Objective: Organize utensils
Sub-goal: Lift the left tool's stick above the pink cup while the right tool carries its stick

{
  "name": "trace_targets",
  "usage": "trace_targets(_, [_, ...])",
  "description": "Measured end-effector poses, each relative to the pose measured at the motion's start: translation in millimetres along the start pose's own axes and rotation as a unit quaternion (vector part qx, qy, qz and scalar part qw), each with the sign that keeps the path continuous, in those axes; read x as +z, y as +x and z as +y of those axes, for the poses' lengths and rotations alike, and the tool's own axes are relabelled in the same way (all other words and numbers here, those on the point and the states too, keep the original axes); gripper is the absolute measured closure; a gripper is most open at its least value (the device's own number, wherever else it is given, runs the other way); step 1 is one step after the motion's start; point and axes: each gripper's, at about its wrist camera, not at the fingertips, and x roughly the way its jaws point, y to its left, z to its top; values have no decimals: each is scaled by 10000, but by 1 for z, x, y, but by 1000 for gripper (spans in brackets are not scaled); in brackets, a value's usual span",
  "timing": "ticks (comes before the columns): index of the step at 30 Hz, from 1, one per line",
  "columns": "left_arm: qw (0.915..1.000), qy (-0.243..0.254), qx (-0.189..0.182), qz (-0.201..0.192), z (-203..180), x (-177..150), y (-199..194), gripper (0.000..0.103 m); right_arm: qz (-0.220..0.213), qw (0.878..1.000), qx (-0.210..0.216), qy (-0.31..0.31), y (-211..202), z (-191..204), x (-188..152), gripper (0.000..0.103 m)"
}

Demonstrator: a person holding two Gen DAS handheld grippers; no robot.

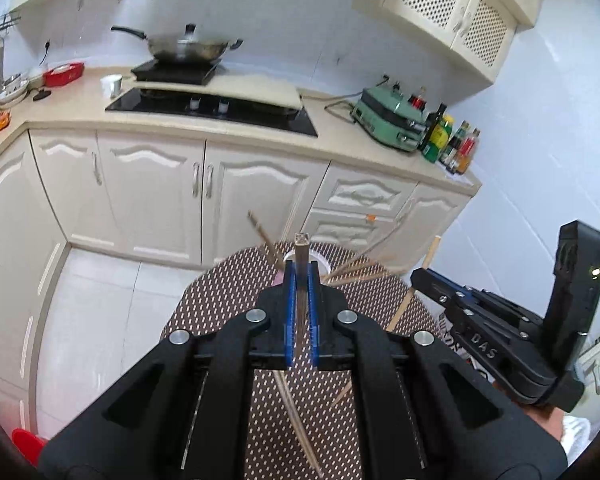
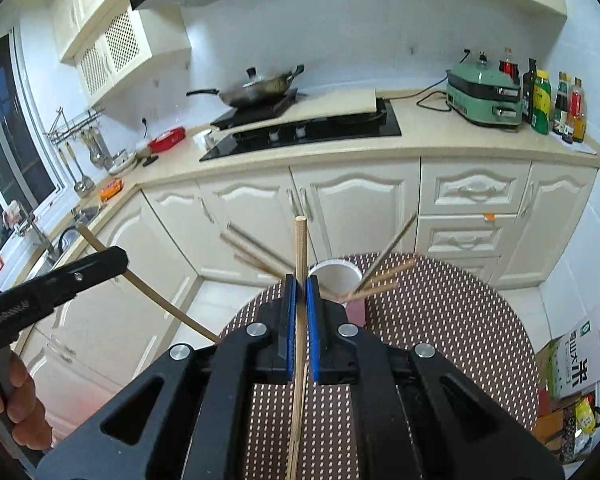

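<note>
Kitchen w/ cream cabinets, tiled wall; round table (image 2: pixel 460 320) w/ brown dotted mat in front of the counter. Near the table's far edge stands a white cup (image 2: pixel 334 276), top open; several chopsticks (image 2: pixel 384 272) stick out of it, fanning left & right, blurred, exact count can't tell. Cup base partly hidden behind the gripper fingers; a pink patch shows just beside it, can't tell what.

Left gripper (image 1: pixel 301 276) is clamped on a dark square chopstick (image 1: pixel 301 248), end-on to the cam, tip poking up past the blue pads (image 1: pixel 288 304), above the mat & in line w/ the cup. Right gripper (image 2: pixel 301 288) is clamped on a light wood chopstick (image 2: pixel 300 248), standing upright between the pads, top end above the fingers, lower end running down over the mat. Both sticks held in air, apart from the cup.

More loose chopsticks (image 1: pixel 288 396) lie on the mat below the left gripper.

Counter behind: wok (image 2: pixel 260 88) on a black induction plate, green appliance (image 2: pixel 484 92), row of sauce bottles (image 2: pixel 556 100) at the counter's right end.
</note>
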Motion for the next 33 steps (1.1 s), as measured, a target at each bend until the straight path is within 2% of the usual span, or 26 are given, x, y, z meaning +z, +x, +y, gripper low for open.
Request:
trace_targets(9, [9997, 19, -120, -228, -13, 37, 18, 97, -295, 9996, -3, -13, 16, -16, 34, 99])
trace_targets(17, [9995, -65, -94, -309, -14, 55, 43, 97, -403, 9992, 26, -15, 33, -27, 57, 99])
trace_targets(25, [9994, -142, 91, -300, -9, 61, 71, 97, -536, 9986, -5, -49, 50, -34, 75, 99])
trace_targets(33, [9997, -138, 217, -31, -5, 51, 100, 97, -733, 9971, -27, -214, 59, -31, 80, 99])
